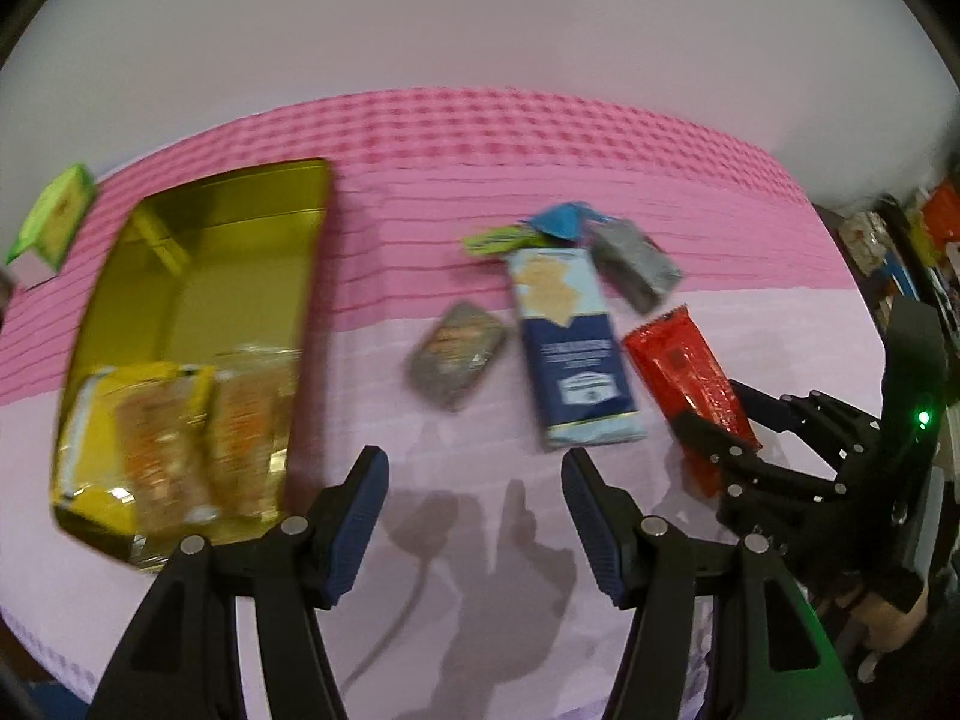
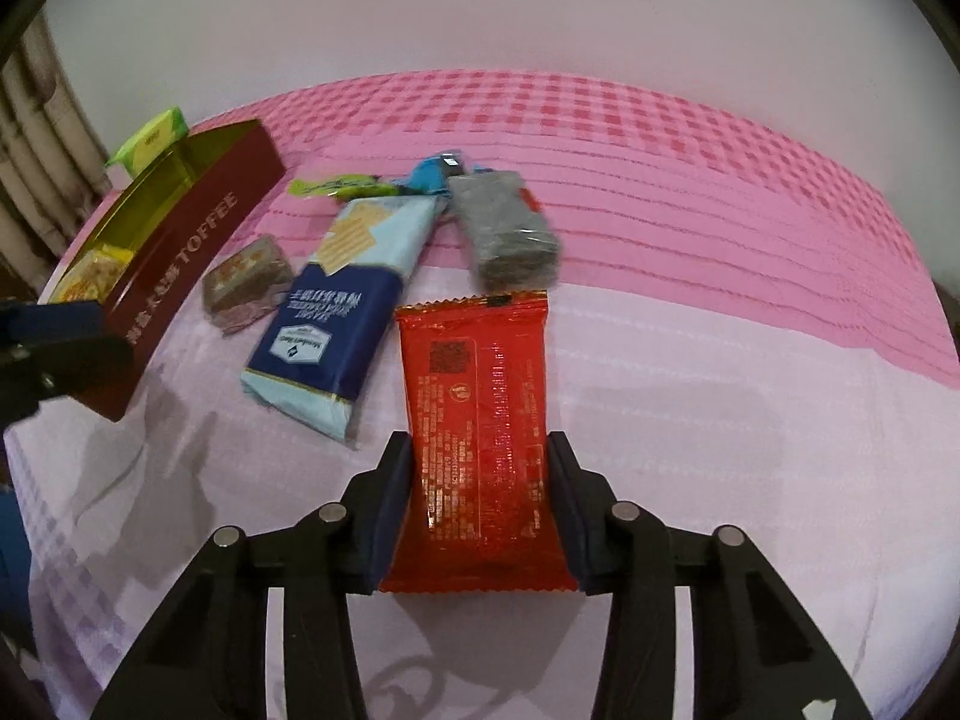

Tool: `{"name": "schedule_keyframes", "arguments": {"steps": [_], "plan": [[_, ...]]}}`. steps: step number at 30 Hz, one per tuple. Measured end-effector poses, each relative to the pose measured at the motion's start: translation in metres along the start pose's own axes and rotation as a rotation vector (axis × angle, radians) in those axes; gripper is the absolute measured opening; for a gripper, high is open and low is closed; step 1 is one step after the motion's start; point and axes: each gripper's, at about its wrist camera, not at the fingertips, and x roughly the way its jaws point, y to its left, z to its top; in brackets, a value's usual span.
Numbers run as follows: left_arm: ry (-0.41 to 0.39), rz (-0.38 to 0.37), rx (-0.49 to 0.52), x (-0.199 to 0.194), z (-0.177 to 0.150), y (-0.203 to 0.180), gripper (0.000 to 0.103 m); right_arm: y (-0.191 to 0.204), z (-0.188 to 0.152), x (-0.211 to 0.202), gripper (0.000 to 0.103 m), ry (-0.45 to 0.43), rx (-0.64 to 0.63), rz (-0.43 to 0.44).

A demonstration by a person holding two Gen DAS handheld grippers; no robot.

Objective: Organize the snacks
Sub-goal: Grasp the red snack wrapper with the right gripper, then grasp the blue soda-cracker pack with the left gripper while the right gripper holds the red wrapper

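A red snack packet (image 2: 477, 396) lies flat on the pink cloth, and my right gripper (image 2: 478, 441) is shut on its long sides. In the left wrist view that same gripper (image 1: 711, 420) holds the packet (image 1: 678, 360) at the right. My left gripper (image 1: 474, 459) is open with nothing in it, over bare cloth between the gold-lined toffee tin (image 1: 228, 276) and the loose snacks. The tin (image 2: 198, 252) holds yellow packets (image 1: 150, 420) at its near end. A blue cracker pack (image 2: 342, 312) lies just left of the red packet.
A small brown bar (image 2: 246, 276), a grey packet (image 2: 510, 234), a blue candy (image 2: 429, 174) and a green wrapper (image 2: 342, 185) lie clustered beyond the cracker pack. A green box (image 2: 150, 141) stands behind the tin. Cluttered shelves (image 1: 918, 240) show past the table's right edge.
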Motion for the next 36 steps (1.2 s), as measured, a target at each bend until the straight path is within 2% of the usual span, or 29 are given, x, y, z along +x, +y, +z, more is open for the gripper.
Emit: {"name": "schedule_keyframes", "arguments": {"steps": [5, 10, 21, 28, 29, 30, 36], "plan": [[0.035, -0.051, 0.01, 0.023, 0.011, -0.023, 0.062, -0.032, -0.006, -0.006, 0.04, -0.014, 0.053, -0.043], [0.068, -0.048, -0.013, 0.043, 0.025, -0.034, 0.062, -0.056, -0.009, -0.009, 0.04, -0.02, 0.097, -0.039], [0.134, -0.001, -0.051, 0.083, 0.054, -0.043, 0.062, -0.056, -0.01, -0.009, 0.042, -0.028, 0.097, -0.028], [0.13, 0.018, -0.045, 0.092, 0.06, -0.048, 0.061, -0.057, -0.009, -0.009, 0.042, -0.028, 0.102, -0.026], [0.132, 0.02, -0.043, 0.092, 0.06, -0.048, 0.06, -0.056, -0.009, -0.009, 0.042, -0.027, 0.101, -0.027], [0.128, 0.025, -0.039, 0.092, 0.06, -0.049, 0.053, -0.056, -0.009, -0.009, 0.042, -0.026, 0.099, -0.029], [0.134, -0.005, -0.02, 0.091, 0.055, -0.047, 0.052, -0.055, -0.008, -0.009, 0.042, -0.023, 0.098, -0.033]]}}
